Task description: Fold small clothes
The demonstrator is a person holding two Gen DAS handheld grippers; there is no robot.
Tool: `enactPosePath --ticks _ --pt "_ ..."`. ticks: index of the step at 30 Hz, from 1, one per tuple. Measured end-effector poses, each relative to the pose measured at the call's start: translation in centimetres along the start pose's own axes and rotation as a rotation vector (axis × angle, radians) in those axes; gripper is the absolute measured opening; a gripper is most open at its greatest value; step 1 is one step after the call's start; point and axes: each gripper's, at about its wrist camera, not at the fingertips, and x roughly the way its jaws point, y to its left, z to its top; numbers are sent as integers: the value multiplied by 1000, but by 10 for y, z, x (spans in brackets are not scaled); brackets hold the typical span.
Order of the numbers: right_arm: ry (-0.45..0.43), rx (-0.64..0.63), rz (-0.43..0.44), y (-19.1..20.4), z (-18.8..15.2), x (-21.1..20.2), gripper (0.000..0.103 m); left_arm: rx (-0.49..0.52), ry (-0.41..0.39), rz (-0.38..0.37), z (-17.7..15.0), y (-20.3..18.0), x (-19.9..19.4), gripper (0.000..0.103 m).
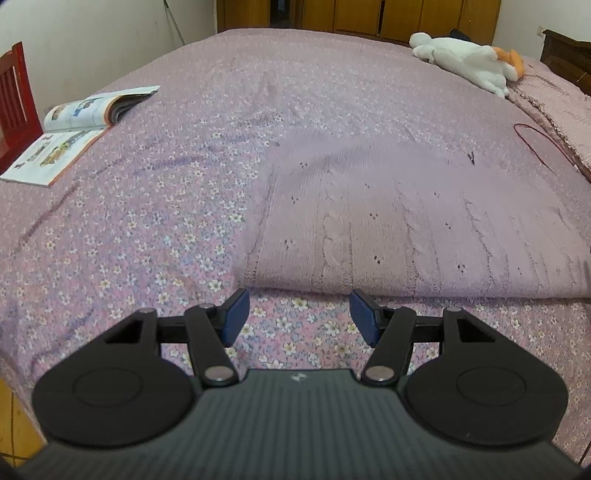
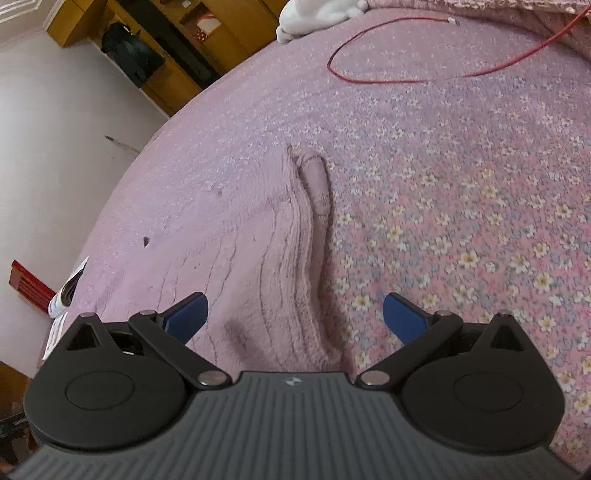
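A pink cable-knit sweater (image 1: 399, 221) lies flat on the floral bedspread (image 1: 147, 229), its near edge folded. My left gripper (image 1: 298, 314) is open and empty, just short of that near edge. In the right wrist view the same sweater (image 2: 258, 266) shows its side edge with a folded sleeve (image 2: 317, 192) lying along it. My right gripper (image 2: 295, 317) is open and empty, with the sweater's edge between its blue pads (image 2: 186, 314), a little above the cloth.
An open picture book (image 1: 74, 125) lies at the bed's left edge beside a red chair (image 1: 14, 92). A white plush toy (image 1: 469, 59) and a red cable (image 2: 424, 70) lie at the far right. Wooden wardrobes (image 1: 369, 14) stand behind the bed.
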Motion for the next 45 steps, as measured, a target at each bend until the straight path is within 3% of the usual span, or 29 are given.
enactPosePath --ticks 6,12,22,30,39,41,43,45 --pt "38 -26 29 4 -3 0 103 -17 18 -12 1 0 3 62" --pt "101 48 154 8 -4 15 103 -22 41 -25 1 -2 10 62" --pt "42 175 232 0 -4 26 103 -16 43 -47 3 3 18 62" --pt "-7 198 245 1 -4 29 103 -17 56 -52 2 4 24 62" --pt "-58 136 170 21 -2 45 103 -7 67 -59 5 2 33 62" --pt "-91 126 122 23 -4 45 89 0 69 -55 4 2 34 62" --pt "-113 141 80 20 -6 45 66 5 73 -56 4 3 35 62" --pt "-122 188 89 12 -7 45 58 6 80 -55 5 5 36 62"
